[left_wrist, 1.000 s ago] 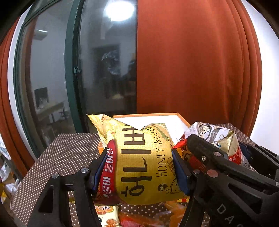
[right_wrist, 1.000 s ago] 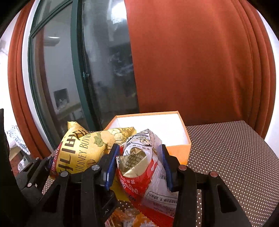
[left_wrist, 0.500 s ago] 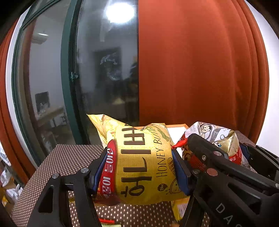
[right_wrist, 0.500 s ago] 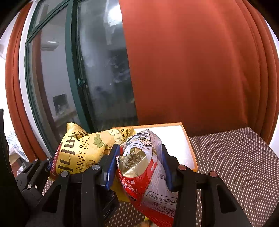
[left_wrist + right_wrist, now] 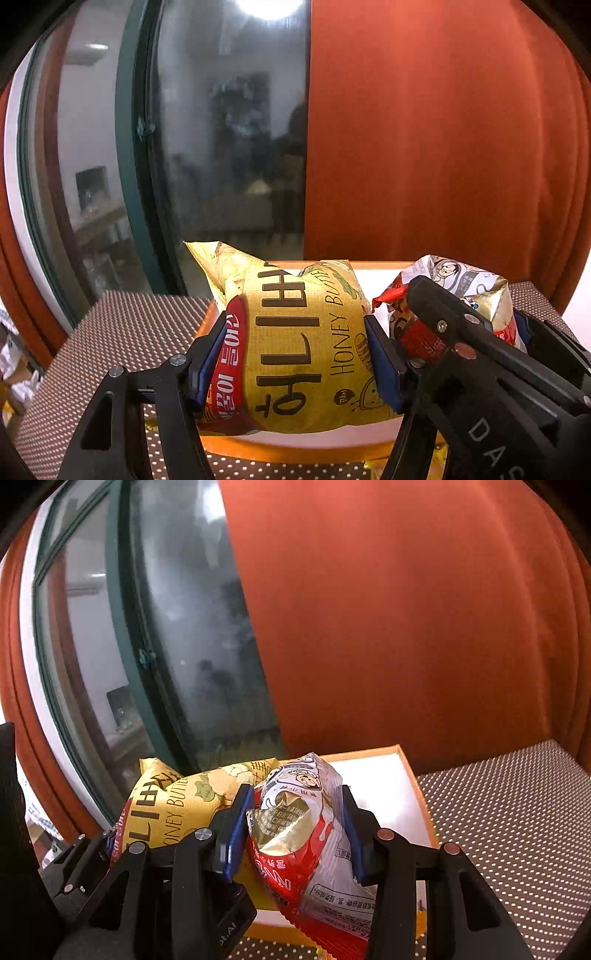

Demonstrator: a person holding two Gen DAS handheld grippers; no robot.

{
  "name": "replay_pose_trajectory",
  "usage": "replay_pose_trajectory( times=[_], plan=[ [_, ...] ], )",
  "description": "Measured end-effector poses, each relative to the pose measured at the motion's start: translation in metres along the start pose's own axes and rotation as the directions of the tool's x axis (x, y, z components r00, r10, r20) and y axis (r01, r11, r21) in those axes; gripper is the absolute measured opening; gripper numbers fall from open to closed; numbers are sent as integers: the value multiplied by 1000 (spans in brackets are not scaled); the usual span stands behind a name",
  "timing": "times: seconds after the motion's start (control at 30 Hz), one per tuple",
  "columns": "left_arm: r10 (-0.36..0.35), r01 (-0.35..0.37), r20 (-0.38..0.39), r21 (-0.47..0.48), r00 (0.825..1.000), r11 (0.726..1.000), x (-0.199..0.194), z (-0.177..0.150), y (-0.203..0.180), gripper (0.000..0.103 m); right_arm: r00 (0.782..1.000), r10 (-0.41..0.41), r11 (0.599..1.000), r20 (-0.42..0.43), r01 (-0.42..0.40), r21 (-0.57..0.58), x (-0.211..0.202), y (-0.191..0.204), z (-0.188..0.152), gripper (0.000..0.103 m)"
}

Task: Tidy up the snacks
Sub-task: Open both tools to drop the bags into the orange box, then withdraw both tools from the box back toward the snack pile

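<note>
My left gripper (image 5: 295,350) is shut on a yellow honey butter chip bag (image 5: 299,354), which hangs over the near part of an orange box with a white inside (image 5: 380,271). My right gripper (image 5: 295,830) is shut on a red, gold and white snack bag (image 5: 295,834), held over the same orange box (image 5: 384,779). Both grippers sit side by side; the red bag (image 5: 461,291) shows at the right of the left wrist view, and the yellow bag (image 5: 173,805) at the left of the right wrist view.
The box stands on a brown table with white dots (image 5: 517,812), whose left side (image 5: 122,332) also shows. Behind it are an orange curtain (image 5: 443,147) and a dark glass door with a green frame (image 5: 221,147). A few loose snack packets peek out under the box's near edge.
Both grippers have moved forward together with their bags. The orange box has come closer and now lies under the bags, and the loose snacks on the table have slid out of view below.
</note>
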State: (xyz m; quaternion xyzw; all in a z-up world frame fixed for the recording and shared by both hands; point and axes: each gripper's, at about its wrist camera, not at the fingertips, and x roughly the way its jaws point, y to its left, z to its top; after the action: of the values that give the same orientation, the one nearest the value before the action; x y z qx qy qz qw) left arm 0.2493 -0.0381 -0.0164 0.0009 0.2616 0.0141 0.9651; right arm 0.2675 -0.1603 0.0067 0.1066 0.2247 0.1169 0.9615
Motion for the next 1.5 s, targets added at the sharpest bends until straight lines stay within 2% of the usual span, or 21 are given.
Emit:
replay_pose_trajectory(
  times=[0.2, 0.33, 0.4, 0.53, 0.6, 0.8, 0.87, 0.93, 1.0, 1.17, 1.5],
  plan=[
    [0, -2, -109, -16, 994, 1000, 41, -10, -7, 72, 997, -32, 999, -65, 33, 8, 38, -10, -7, 48],
    [6, -5, -204, 1, 979, 1000, 63, -14, -11, 74, 993, -49, 998, -110, 52, 25, 56, -18, -17, 48],
    [-6, 5, -227, -3, 974, 1000, 67, -16, -13, 74, 990, -45, 998, -132, 51, 43, 62, -23, -22, 48],
    [20, -19, -199, 7, 980, 1000, 72, -14, -10, 76, 986, -62, 997, -153, 70, 42, 68, -27, -24, 48],
    [25, -25, -200, 4, 979, 1000, 76, -13, -10, 87, 985, -67, 997, -162, 74, 38, 70, -27, -24, 49],
    [48, -44, -221, 22, 974, 999, 84, -15, -4, 90, 972, -108, 994, -207, 113, 12, 75, -23, -27, 52],
    [54, -48, -218, 35, 975, 998, 80, -13, -1, 94, 967, -106, 994, -233, 111, 9, 77, -22, -27, 60],
    [49, -42, -204, 36, 978, 998, 73, -15, 2, 101, 966, -129, 992, -225, 127, -22, 73, -16, -27, 80],
    [37, -33, -185, 29, 982, 999, 65, -14, 5, 102, 968, -157, 987, -198, 149, -51, 66, -12, -25, 89],
    [21, -18, -165, 22, 986, 1000, 47, -12, 8, 103, 966, -169, 983, -193, 152, -99, 48, -3, -18, 91],
    [-13, 14, -110, 6, 994, 1000, 3, -9, 13, 102, 973, -161, 983, -166, 144, -110, 11, 9, -12, 92]
  ],
)
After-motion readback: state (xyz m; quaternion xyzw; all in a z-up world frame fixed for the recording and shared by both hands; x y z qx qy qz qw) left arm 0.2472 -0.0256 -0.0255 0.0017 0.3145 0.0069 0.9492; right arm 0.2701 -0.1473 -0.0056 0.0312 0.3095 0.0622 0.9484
